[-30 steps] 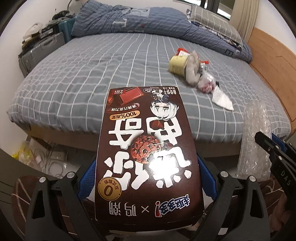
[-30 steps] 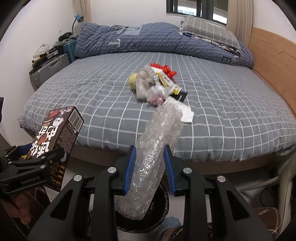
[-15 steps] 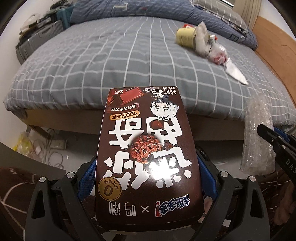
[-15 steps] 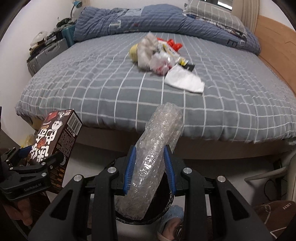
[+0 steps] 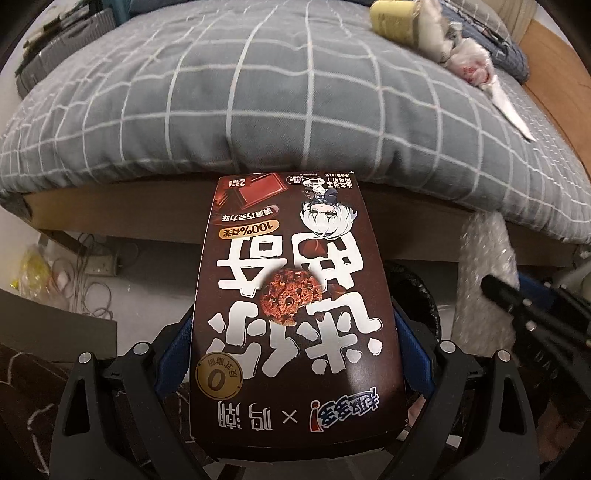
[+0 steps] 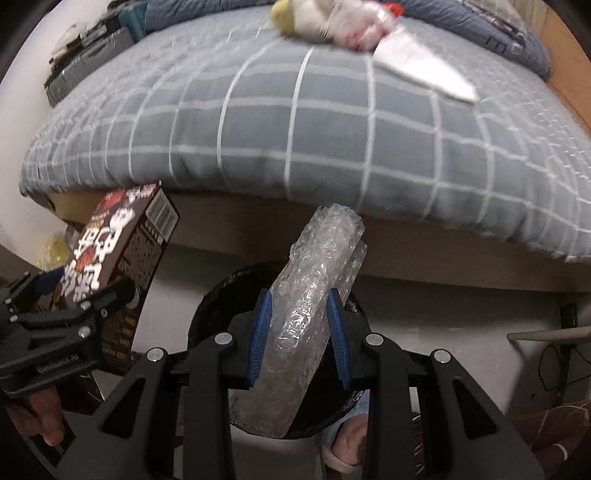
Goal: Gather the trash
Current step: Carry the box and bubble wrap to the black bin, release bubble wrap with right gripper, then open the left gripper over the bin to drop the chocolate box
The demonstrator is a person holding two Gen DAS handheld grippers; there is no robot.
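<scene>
My left gripper (image 5: 293,343) is shut on a brown cookie box (image 5: 295,302) that fills the middle of the left wrist view; the same cookie box (image 6: 122,266) shows at the left of the right wrist view, left of the bin. My right gripper (image 6: 299,332) is shut on a roll of clear bubble wrap (image 6: 310,306), which hangs over the black trash bin (image 6: 210,306) on the floor below it. That bubble wrap (image 5: 484,273) also appears at the right of the left wrist view. A pile of trash (image 6: 332,18) lies on the bed, blurred.
The bed with a grey checked cover (image 5: 258,92) rises just behind the bin, its wooden frame (image 6: 406,258) under it. Cables and a power strip (image 5: 96,266) lie on the floor at left. A slippered foot (image 6: 347,439) stands beside the bin. Cases (image 6: 92,55) sit at far left.
Both grippers have sunk and tipped downward toward the floor; the bed has slid up in both views and the bin under the bubble wrap looks larger. Both grips are unchanged.
</scene>
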